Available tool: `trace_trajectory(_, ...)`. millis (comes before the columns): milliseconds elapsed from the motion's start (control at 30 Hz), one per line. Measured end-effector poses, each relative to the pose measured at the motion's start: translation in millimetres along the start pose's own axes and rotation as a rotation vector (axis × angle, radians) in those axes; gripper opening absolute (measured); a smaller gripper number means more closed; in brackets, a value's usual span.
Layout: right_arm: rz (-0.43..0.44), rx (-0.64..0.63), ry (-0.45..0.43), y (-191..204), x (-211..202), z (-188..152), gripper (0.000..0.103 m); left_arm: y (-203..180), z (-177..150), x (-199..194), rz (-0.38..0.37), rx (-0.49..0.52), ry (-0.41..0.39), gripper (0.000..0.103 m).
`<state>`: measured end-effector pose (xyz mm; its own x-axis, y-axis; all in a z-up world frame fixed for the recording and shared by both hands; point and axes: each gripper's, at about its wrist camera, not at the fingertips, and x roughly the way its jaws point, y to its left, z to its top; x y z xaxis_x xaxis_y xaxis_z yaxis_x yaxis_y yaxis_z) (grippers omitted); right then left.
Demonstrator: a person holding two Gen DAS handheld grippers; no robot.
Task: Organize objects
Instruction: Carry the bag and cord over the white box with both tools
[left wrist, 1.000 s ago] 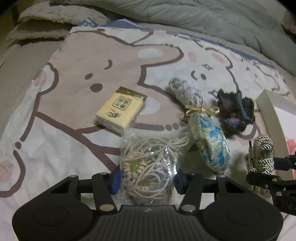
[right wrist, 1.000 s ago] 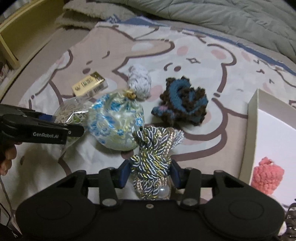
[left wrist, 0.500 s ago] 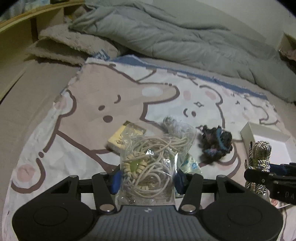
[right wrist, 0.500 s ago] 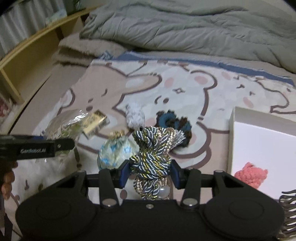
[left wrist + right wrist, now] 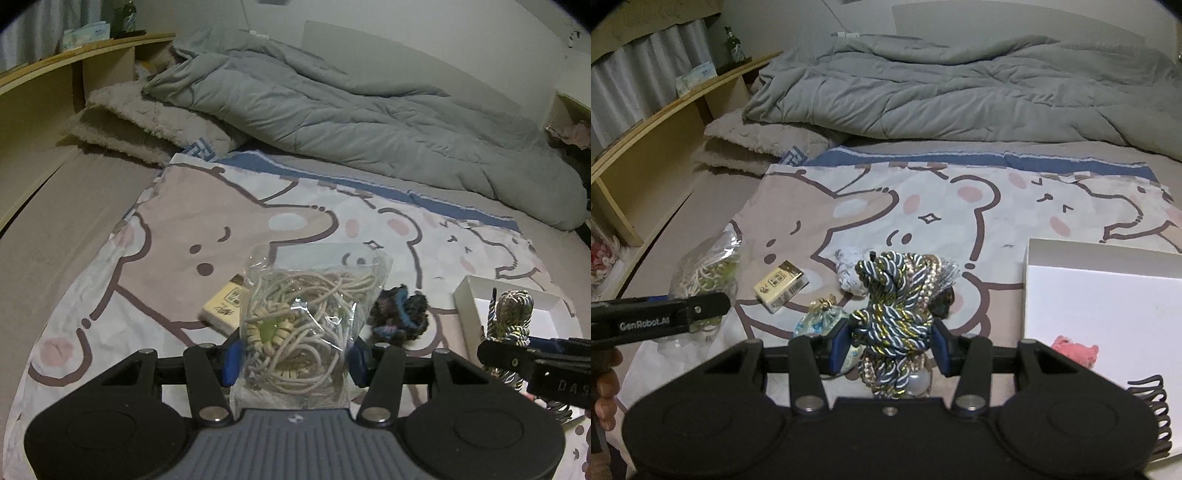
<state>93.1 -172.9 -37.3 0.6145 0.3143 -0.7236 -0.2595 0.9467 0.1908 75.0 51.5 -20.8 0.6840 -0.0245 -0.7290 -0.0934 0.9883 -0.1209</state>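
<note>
My left gripper [image 5: 293, 360] is shut on a clear plastic bag of beige cords [image 5: 306, 325], held up above the bear-print sheet [image 5: 177, 236]. My right gripper [image 5: 888, 347] is shut on a bundle of twisted blue, white and gold rope [image 5: 897, 306], also lifted off the bed. On the sheet below lie a yellow tissue pack [image 5: 781, 286], a blue floral pouch [image 5: 822, 319], a small white knit item [image 5: 849, 267] and a dark blue-brown crochet piece [image 5: 400, 315]. A white open box [image 5: 1100, 295] at the right holds a pink knit toy [image 5: 1075, 350].
A rumpled grey duvet [image 5: 351, 110] and a beige fleece pillow [image 5: 147, 122] fill the back of the bed. A wooden shelf [image 5: 665, 125] runs along the left side. A black spiral comb-like object [image 5: 1152, 410] lies at the box's near edge. A hand [image 5: 605, 391] holds the left gripper.
Both grippers have risen from the sheet with the cord bag and the rope bundle still held, and tilted up, so the duvet and wall have come into view.
</note>
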Motion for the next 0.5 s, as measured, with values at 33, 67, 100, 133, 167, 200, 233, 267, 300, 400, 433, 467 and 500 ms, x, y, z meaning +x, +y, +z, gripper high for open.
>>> trace_trajectory(33, 0.001, -0.003, -0.002, -1.4, -2.6, -0.2, 0.047, -3.6, 0.1, -1.0, -0.003, 0.002, -0.002, 0.055)
trace_trajectory(67, 0.002, -0.007, -0.006, -3.2, -5.5, -0.6, 0.047, -7.4, 0.2, -1.5, -0.007, 0.004, -0.004, 0.055)
trace_trajectory(100, 0.001, -0.01, -0.008, -5.1, -8.5, -1.2, 0.047, -11.4, 0.3, -1.7, -0.011, 0.006, -0.005, 0.055)
trace_trajectory(133, 0.0, -0.011, -0.011, -7.9, -11.3, -1.4, 0.047, -15.4, 0.4, -2.0, -0.015, 0.008, -0.006, 0.055)
trace_trajectory(167, -0.002, -0.012, -0.012, -11.1, -13.9, -2.0, 0.047, -20.2, 0.3, -2.3, -0.019, 0.01, -0.007, 0.055)
trace_trajectory(200, -0.005, -0.013, -0.013, -14.6, -16.5, -2.7, 0.047, -24.1, 0.3, -2.5, -0.024, 0.011, -0.008, 0.055)
trace_trajectory(233, -0.01, -0.011, -0.014, -18.8, -19.3, -3.6, 0.047, -28.3, 0.3, -2.5, -0.029, 0.012, -0.008, 0.055)
trace_trajectory(267, -0.016, -0.009, -0.016, -22.7, -22.2, -4.6, 0.047, -33.3, 0.1, -2.6, -0.036, 0.014, -0.01, 0.055)
trace_trajectory(300, -0.023, -0.007, -0.017, -27.7, -24.8, -5.1, 0.047, -37.9, 0.2, -2.7, -0.04, 0.018, -0.011, 0.055)
trace_trajectory(400, -0.045, 0.005, -0.023, -43.4, -32.4, -6.7, 0.047, -54.1, 0.3, -2.1, -0.061, 0.026, -0.012, 0.055)
trace_trajectory(433, -0.054, 0.01, -0.024, -49.6, -34.9, -7.4, 0.047, -60.4, 0.2, -1.5, -0.071, 0.028, -0.011, 0.055)
trace_trajectory(467, -0.065, 0.015, -0.027, -56.1, -37.9, -8.4, 0.047, -65.8, -0.1, -1.0, -0.079, 0.03, -0.01, 0.055)
trace_trajectory(500, -0.075, 0.019, -0.029, -62.0, -40.6, -9.5, 0.047, -72.2, -0.1, -0.5, -0.088, 0.034, -0.009, 0.055)
